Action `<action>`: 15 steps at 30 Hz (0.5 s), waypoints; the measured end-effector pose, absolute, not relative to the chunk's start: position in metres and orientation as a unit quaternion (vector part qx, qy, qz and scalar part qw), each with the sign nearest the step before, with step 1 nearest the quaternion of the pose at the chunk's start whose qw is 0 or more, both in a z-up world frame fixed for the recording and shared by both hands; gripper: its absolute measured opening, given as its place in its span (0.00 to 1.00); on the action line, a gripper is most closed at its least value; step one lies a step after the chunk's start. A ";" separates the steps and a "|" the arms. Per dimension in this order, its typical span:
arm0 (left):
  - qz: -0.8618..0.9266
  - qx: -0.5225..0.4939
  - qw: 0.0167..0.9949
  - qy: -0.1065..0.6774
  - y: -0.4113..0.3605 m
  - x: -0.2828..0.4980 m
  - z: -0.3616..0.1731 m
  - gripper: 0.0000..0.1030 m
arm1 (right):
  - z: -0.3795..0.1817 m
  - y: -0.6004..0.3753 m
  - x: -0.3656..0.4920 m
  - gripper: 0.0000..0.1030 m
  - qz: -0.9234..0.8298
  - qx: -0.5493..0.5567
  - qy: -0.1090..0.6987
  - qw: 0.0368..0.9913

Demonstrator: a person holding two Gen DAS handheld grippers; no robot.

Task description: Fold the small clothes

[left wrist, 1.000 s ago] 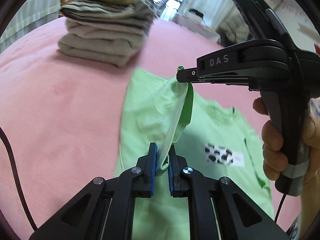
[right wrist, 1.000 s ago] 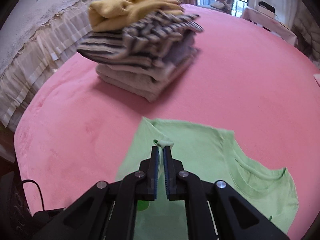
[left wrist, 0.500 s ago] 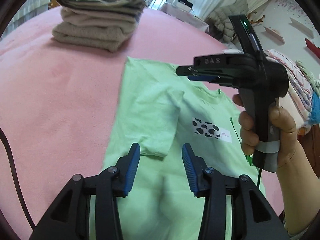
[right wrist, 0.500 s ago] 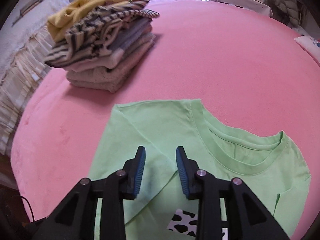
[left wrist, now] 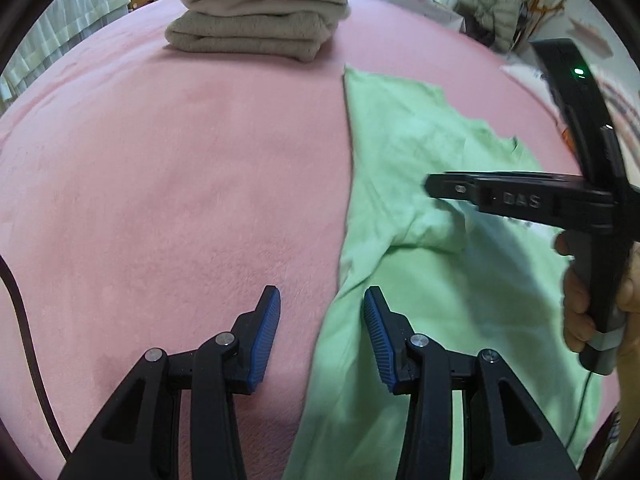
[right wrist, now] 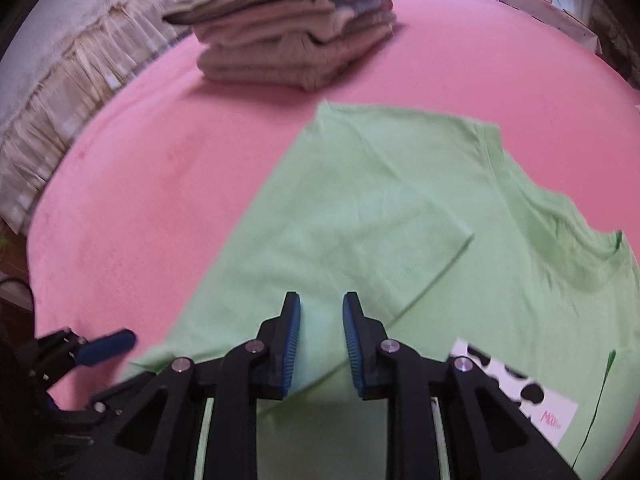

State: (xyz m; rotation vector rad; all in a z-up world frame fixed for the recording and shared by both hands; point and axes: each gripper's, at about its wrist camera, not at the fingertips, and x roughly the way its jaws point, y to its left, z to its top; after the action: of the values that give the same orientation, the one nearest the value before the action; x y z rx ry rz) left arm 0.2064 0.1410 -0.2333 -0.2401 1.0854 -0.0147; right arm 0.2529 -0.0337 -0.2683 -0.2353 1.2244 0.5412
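Left gripper [left wrist: 322,312], bottom centre: jaws apart, empty, straddling the green shirt [left wrist: 432,280] edge. Right gripper [right wrist: 321,320]: jaws narrowly apart, just been closing, empty above shirt. Shirt lies centre-right on pink desk [left wrist: 180,184]; folded stack [right wrist: 296,40] at top.

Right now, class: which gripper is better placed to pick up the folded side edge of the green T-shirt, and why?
Left. The left gripper is open, its jaws straddling the green T-shirt edge where it meets the pink blanket. The right gripper, jaws just closing, hovers over the folded-in sleeve, inward from that edge.
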 end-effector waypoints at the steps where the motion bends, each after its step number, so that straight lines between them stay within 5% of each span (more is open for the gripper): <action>1: -0.006 -0.108 0.849 0.517 0.141 0.205 -0.235 0.41 | -0.268 -0.039 0.248 0.21 0.244 -0.110 0.564 0.781; 10: -0.002 -0.108 0.858 0.502 0.155 0.180 -0.200 0.42 | -0.216 -0.124 0.188 0.21 0.176 -0.049 0.550 0.815; 15: -0.013 -0.078 0.876 0.476 0.152 0.148 -0.163 0.60 | -0.171 -0.166 0.123 0.21 0.145 -0.039 0.521 0.840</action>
State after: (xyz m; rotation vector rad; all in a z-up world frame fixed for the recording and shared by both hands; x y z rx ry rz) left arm 0.1480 0.1522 -0.1632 -0.1622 0.9944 -0.0271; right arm 0.1225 -0.1657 -0.1709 -0.0833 1.1008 0.3072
